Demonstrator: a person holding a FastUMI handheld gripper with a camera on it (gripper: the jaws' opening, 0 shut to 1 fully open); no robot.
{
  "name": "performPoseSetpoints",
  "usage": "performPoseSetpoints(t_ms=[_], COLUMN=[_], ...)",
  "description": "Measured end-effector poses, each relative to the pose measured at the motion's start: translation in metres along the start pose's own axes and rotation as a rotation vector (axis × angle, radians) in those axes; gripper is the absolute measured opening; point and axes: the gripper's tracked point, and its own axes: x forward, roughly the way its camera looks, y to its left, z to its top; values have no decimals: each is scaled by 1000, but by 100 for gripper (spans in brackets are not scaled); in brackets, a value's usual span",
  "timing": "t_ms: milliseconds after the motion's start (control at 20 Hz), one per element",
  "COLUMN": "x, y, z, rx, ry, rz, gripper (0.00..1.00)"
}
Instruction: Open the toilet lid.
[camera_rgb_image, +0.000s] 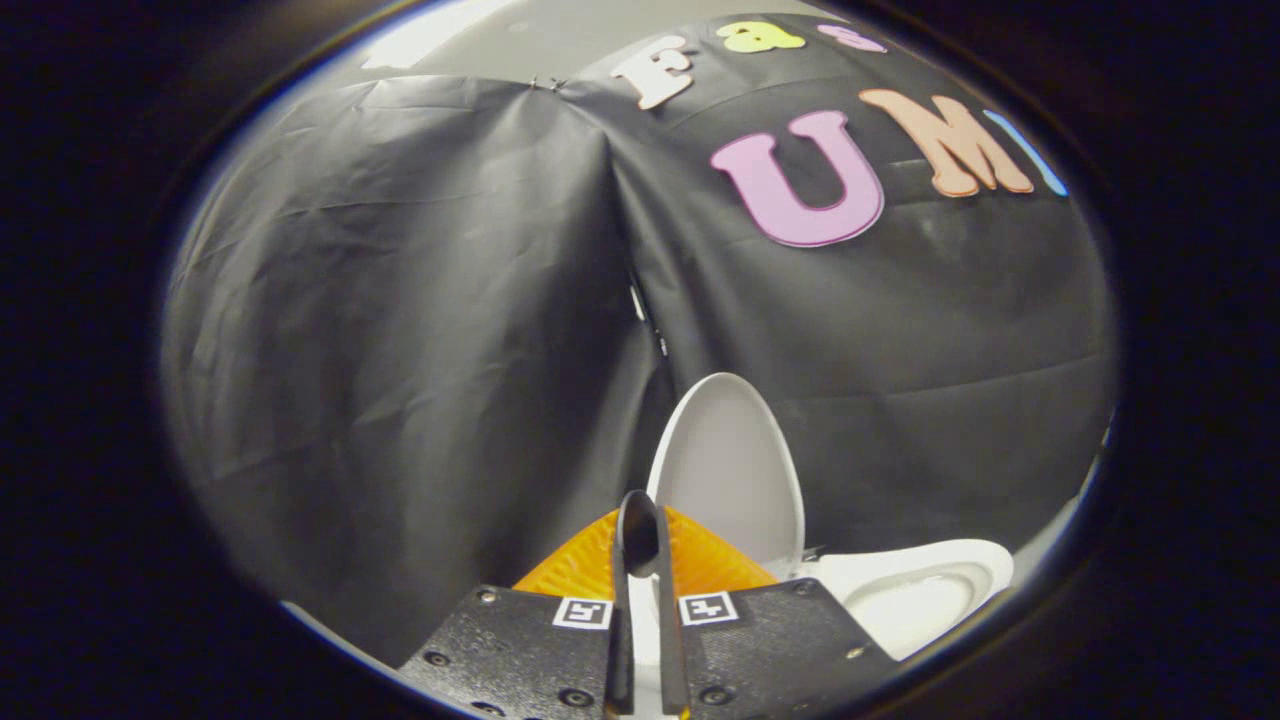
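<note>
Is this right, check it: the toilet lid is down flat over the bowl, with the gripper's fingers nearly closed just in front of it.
Not quite. The gripper view shows the toilet lid raised, standing upright against the black cloth wall, with the bowl uncovered beside it. The rest holds: the gripper has its fingers nearly closed just in front of the lid.

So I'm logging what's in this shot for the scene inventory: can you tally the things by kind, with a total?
Toilet lid, raised upright: 1
Toilet bowl, uncovered: 1
Black cloth wall: 1
Tool, fingers close together just ahead of the lid's lower edge; whether they press on it is unclear: 1
Total: 4
</note>
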Motion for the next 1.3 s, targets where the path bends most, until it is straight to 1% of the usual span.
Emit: performPoseSetpoints(t_ms=[100,250,500,650,800,900,1050,1150,1300], x=[5,11,11,15,12,6,-10,-31,-53], y=[9,8,8,2,1,0,-8,-14,-44], z=[-9,-15,-13,-16,-8,5,31,34,34], rx=[-18,-37,-62,-93,-74,-78,-109,-123,-111], ry=[16,43,46,27,9,-38,-89,-100,-89], rz=[36,76,82,68,112,137,129,113,81], gripper=[10,11,12,25,38,47,50,53,56])
